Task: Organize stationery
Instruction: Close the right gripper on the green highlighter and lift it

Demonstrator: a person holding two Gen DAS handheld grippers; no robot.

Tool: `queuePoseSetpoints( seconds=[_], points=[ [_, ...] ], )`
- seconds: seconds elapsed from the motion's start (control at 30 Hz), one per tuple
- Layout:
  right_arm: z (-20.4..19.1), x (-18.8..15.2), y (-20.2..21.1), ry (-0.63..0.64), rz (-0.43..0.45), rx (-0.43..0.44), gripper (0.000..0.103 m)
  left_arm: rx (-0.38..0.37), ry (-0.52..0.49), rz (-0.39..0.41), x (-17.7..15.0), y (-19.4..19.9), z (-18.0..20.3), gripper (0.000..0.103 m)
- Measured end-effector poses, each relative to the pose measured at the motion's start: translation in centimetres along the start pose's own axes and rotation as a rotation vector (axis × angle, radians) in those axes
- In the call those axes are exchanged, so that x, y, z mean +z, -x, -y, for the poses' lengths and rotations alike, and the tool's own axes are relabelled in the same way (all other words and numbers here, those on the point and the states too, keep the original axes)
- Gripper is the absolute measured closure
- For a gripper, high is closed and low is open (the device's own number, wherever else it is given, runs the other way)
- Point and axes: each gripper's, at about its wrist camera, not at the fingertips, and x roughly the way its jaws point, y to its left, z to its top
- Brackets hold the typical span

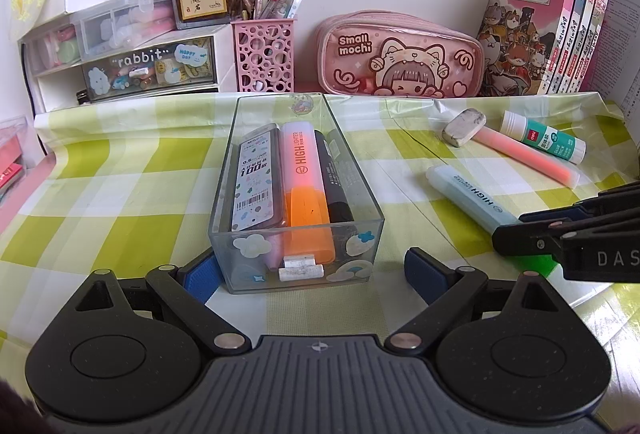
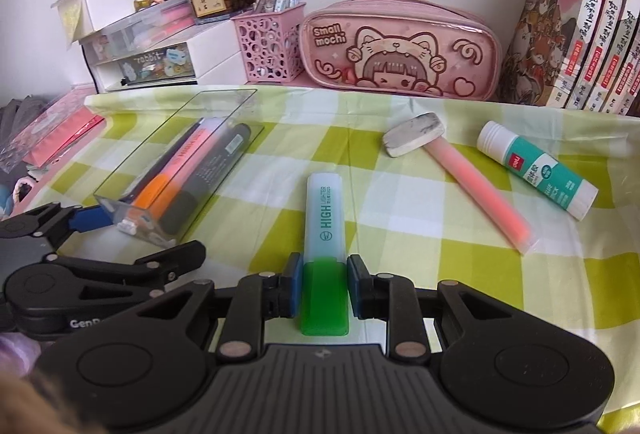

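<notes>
A clear plastic box (image 1: 224, 170) holds a lead refill case, an orange highlighter (image 1: 304, 178) and a black marker. My left gripper (image 1: 314, 272) stands open around the box's near end; the left pad touches its corner and the right pad stands apart. My right gripper (image 2: 325, 284) is shut on the green highlighter (image 2: 324, 210), with both blue pads pressed on its green body, low over the cloth. Farther right lie a worn eraser (image 2: 414, 133), a pink highlighter (image 2: 480, 190) and a glue stick (image 2: 538, 170).
A green checked cloth (image 2: 420, 274) covers the desk. Along the back wall stand a drawer unit (image 1: 132, 70), a pink pen holder (image 1: 264, 54), a pink pencil case (image 1: 400, 54) and several books (image 1: 552, 34). Pink packets (image 2: 60, 130) lie at the left edge.
</notes>
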Motion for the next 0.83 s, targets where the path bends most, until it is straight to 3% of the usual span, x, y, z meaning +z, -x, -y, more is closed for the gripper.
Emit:
queuePoseSetpoints(
  seconds=[0.23, 0.83],
  points=[
    [-0.1, 0.3, 0.4, -0.023, -0.005, 0.035, 0.050, 0.000, 0.000, 0.000, 0.0, 0.0, 0.0, 0.012],
    [1.8, 1.7, -1.4, -0.121, -0.012, -0.016, 0.042, 0.001, 0.001, 0.000, 0.0, 0.0, 0.0, 0.011]
  ],
)
